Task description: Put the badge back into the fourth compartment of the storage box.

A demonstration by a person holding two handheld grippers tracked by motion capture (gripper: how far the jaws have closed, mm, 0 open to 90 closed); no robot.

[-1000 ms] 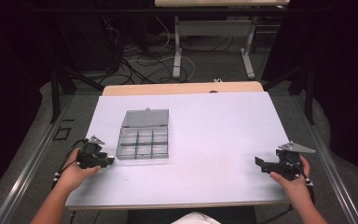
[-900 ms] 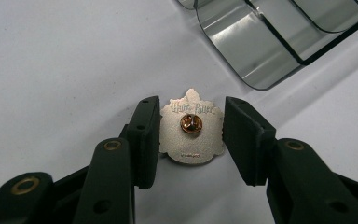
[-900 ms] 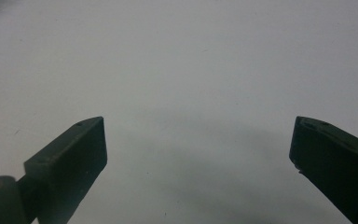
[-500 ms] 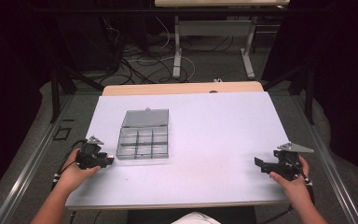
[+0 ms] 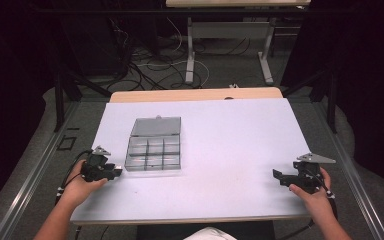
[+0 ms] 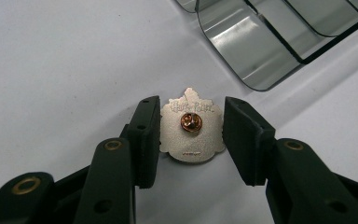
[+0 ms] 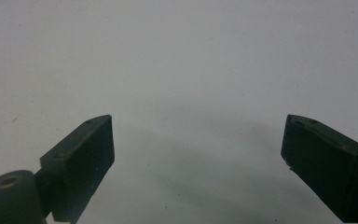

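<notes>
left claw (image 6: 192, 135) narrow, jaws closed on the flanks of one pin badge (image 6: 192, 133), its back face up, pointed top away from the claw | badge low over the table (image 5: 230, 145), near one compartment box (image 5: 154, 145) | right claw (image 7: 196, 154) wide, empty

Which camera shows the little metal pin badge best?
The left gripper view: the pin badge sits big and sharp, back side up, between the left tool's jaws. In the high view it is too small to make out. The right gripper view looks at bare table.
</notes>
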